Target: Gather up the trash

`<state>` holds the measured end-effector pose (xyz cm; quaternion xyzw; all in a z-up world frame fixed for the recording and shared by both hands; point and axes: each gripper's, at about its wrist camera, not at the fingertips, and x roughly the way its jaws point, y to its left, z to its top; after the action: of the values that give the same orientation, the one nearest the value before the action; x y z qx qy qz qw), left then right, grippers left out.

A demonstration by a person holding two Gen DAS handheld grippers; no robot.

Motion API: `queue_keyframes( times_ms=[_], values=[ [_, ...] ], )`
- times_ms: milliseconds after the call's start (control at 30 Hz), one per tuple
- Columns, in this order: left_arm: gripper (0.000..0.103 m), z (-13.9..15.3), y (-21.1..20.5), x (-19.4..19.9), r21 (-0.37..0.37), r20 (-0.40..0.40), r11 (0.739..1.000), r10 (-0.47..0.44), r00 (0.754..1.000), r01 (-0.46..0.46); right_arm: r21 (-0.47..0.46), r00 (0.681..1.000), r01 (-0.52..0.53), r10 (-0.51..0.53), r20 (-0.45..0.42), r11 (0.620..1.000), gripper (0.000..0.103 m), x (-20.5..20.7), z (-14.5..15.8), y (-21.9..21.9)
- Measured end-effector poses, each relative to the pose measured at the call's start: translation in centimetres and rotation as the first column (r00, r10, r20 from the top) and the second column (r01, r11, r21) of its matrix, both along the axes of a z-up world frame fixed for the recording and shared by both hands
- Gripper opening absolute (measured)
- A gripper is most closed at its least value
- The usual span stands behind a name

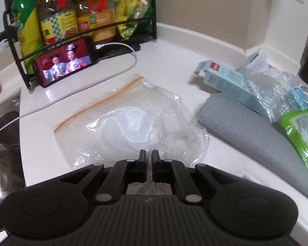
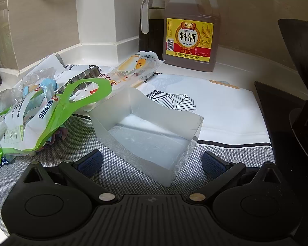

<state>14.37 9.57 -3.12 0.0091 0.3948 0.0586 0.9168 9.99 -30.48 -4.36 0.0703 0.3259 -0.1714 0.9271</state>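
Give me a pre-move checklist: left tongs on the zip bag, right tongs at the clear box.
1. Left tongs shut on zip bag edge: ok.
2. Bag free of the charging cable: ok, apart.
3. Right tongs open: ok.
4. Translucent box between the pads: ok, not touching.
5. Box clear of green-handled wrapper: cannot tell, they look close.
6. Box empty: ok, nothing visible inside.

Zip bag [image 1: 131,123] lies left of mat [image 1: 246,127], before phone [image 1: 66,61].
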Motion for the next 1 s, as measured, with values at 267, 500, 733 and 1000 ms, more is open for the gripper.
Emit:
queue_keyframes(
  times_ms=[267, 500, 733, 1000],
  values=[
    [0.005, -0.4, 0.5, -1.3, 0.028, 0.035, 0.999, -0.040, 0.999, 0.039, 0.054, 0.998, 0.029, -0.032, 0.054, 0.998, 0.103, -3.1, 1.0, -0.1],
    [0.005, -0.4, 0.6, -1.2, 0.006, 0.044, 0.999, -0.042, 0.998, 0.042, 0.148, 0.969, 0.174, -0.196, 0.152, 0.974, 0.103, -3.2, 3.6, 0.5],
    [0.005, -0.3, 1.2, -1.4, -0.021, 0.040, 0.999, -0.045, 0.998, 0.046, 0.092, 0.996, -0.001, -0.008, 0.093, 0.996, 0.103, 0.0, 3.3, -0.2],
    [0.005, -0.4, 1.2, -1.5, -0.022, 0.054, 0.999, -0.044, 0.998, 0.046, 0.223, 0.953, -0.300, 0.279, 0.119, 0.927, 0.103, -3.4, 2.8, 0.7]
  ],
)
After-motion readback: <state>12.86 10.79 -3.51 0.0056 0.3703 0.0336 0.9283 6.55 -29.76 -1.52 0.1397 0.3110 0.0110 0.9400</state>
